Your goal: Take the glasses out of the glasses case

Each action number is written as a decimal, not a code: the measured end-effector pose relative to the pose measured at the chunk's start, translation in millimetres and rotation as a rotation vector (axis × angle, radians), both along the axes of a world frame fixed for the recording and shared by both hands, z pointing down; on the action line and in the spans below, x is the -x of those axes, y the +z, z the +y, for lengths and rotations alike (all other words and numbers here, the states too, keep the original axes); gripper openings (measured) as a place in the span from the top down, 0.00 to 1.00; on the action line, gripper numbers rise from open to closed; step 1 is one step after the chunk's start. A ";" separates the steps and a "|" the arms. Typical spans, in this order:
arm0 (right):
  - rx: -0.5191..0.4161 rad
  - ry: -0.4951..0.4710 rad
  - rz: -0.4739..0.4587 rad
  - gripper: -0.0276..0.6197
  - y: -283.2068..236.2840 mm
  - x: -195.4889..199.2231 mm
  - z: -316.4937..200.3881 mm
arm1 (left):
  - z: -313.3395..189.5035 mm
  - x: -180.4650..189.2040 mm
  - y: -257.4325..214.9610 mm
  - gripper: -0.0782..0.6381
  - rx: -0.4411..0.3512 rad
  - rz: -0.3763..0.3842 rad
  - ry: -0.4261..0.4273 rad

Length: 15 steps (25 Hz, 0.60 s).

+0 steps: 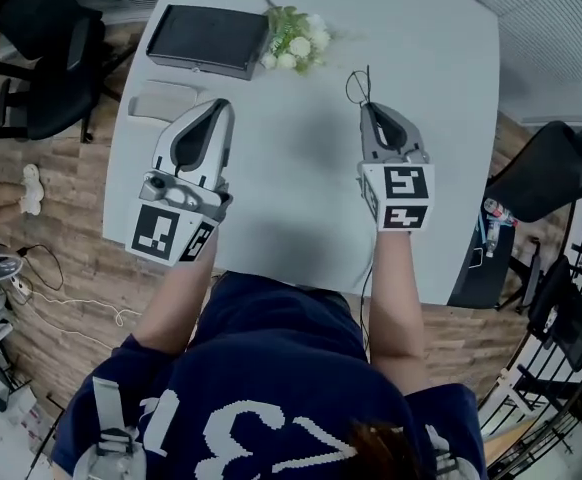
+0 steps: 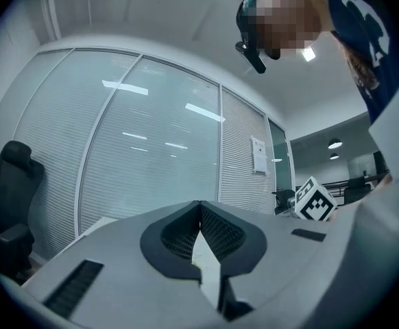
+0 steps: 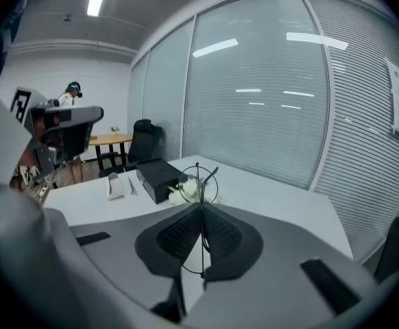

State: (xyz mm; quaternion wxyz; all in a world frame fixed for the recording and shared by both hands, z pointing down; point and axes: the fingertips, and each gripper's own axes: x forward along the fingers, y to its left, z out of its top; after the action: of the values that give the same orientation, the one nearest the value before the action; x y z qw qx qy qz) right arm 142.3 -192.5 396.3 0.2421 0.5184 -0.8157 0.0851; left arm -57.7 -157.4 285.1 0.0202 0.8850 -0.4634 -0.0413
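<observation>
Two grippers hang above the pale grey table: the right gripper is clamped on thin black wire-rimmed glasses, while the left gripper has its jaws pressed together, empty.

The desk is bare across its middle and right side, with a wide free lane between the left gripper and the right gripper. Obstacles crowd the far left corner: a black box, flowers just beside its right end, and a pale case near the left edge, just beside the left gripper's tip. Wire glasses jut ahead of the right gripper's closed jaws. A chair stands off the left edge, and another off the right.
</observation>
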 end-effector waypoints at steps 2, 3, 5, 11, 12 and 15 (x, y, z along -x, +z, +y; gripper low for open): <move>0.070 0.020 0.029 0.91 33.6 -8.5 8.8 | 0.7 -5.7 6.0 0.87 0.012 -0.004 0.014; 0.104 0.030 0.041 0.91 51.3 -12.6 13.5 | 1.3 -6.8 9.2 0.87 0.019 -0.007 0.018; 0.171 0.046 0.060 0.91 84.6 -19.4 23.8 | 3.2 -7.2 15.9 0.87 0.036 -0.015 0.021; 0.321 0.065 0.102 0.91 148.6 -24.3 50.1 | 10.5 -7.6 29.8 0.87 0.074 -0.036 0.024; 0.336 0.067 0.106 0.91 155.5 -23.9 52.9 | 11.6 -7.1 31.7 0.87 0.077 -0.037 0.024; 0.369 0.064 0.124 0.91 169.2 -22.1 58.4 | 13.2 -4.6 36.0 0.87 0.086 -0.042 0.021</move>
State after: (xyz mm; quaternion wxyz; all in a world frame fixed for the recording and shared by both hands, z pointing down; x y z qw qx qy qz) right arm 164.4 -134.1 565.5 0.3800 0.4953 -0.7529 0.2086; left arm -53.1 -144.2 321.2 0.0489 0.8889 -0.4556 -0.0026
